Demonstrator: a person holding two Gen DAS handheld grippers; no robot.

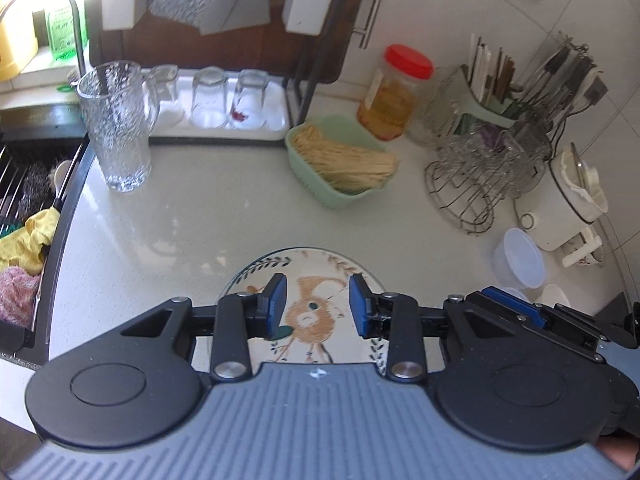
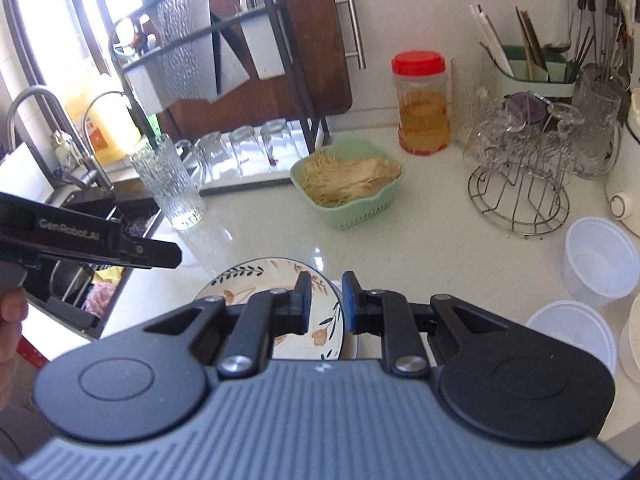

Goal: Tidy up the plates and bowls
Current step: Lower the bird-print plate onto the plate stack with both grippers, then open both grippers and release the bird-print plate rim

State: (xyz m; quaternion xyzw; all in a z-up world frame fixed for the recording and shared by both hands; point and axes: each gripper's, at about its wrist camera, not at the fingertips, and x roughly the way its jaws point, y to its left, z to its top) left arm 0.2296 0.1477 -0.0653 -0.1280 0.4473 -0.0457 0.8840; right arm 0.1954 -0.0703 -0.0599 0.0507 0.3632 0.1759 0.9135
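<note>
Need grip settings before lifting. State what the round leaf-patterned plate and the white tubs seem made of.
Round leaf-patterned plate: likely glazed ceramic; glossy surface, painted leaves and flowers under the shine.
White tubs: probably thin plastic; translucent, matte walls with light showing through.
Both grippers, left and right, are open above the plate.

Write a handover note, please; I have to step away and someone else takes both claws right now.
Left claw: open, empty, above the patterned plate.
Right claw: open a little, holding nothing, at the same plate's right rim.
The plate lies flat on the white counter; white plastic bowls sit to its right.
Done: nothing visibly stacked yet.
Left: grip the plate, then sort the plates and bowls.
</note>
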